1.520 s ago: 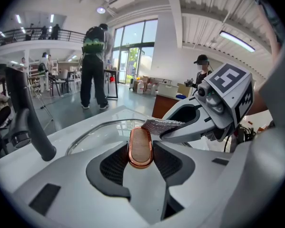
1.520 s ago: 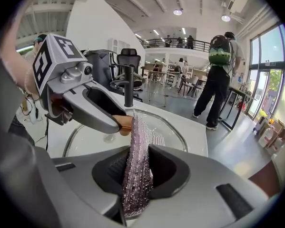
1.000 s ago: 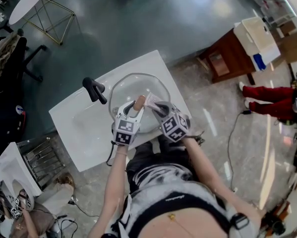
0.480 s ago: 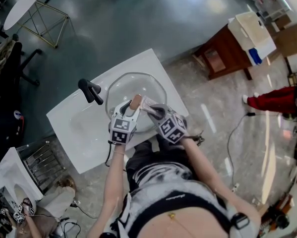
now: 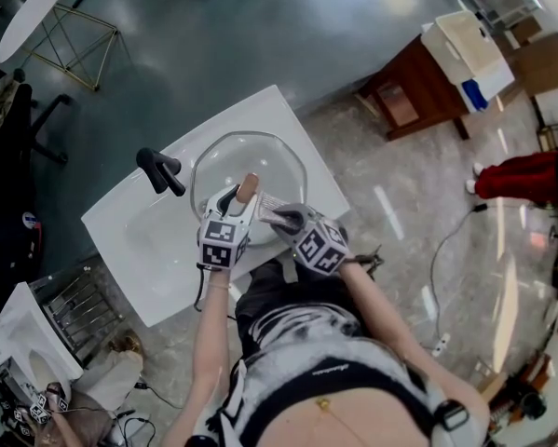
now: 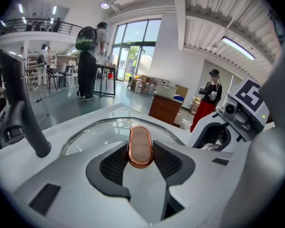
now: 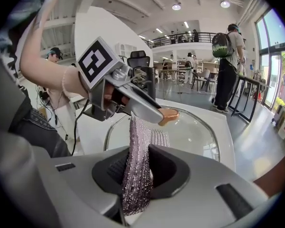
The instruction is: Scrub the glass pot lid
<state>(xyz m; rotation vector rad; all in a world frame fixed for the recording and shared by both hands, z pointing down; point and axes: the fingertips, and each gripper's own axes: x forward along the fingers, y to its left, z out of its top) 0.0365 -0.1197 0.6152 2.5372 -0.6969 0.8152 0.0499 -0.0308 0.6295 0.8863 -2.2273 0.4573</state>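
Observation:
The glass pot lid [image 5: 251, 161] lies tilted over the white sink [image 5: 129, 231]. My left gripper [image 5: 241, 198] is shut on the lid's copper-rimmed wooden knob [image 6: 140, 146], which sits squeezed between the two black pads [image 6: 114, 164]. My right gripper [image 7: 140, 167] is shut on a silvery scrubbing cloth [image 7: 138, 170]. The cloth's free end lies on the glass [image 7: 190, 132] just beside the knob [image 7: 167, 114] and under the left gripper [image 7: 132, 99]. In the head view the cloth [image 5: 267, 203] shows between the two grippers, right of the knob.
A black faucet [image 5: 160, 169] stands at the sink's left, close to the lid's rim. A wooden cabinet [image 5: 428, 82] with a white box stands to the right, and a person in red trousers [image 5: 521, 175] beyond it. Cables lie on the floor.
My right gripper has slid the cloth a little across the glass toward the near side of the knob. The left gripper has kept the lid still by its knob.

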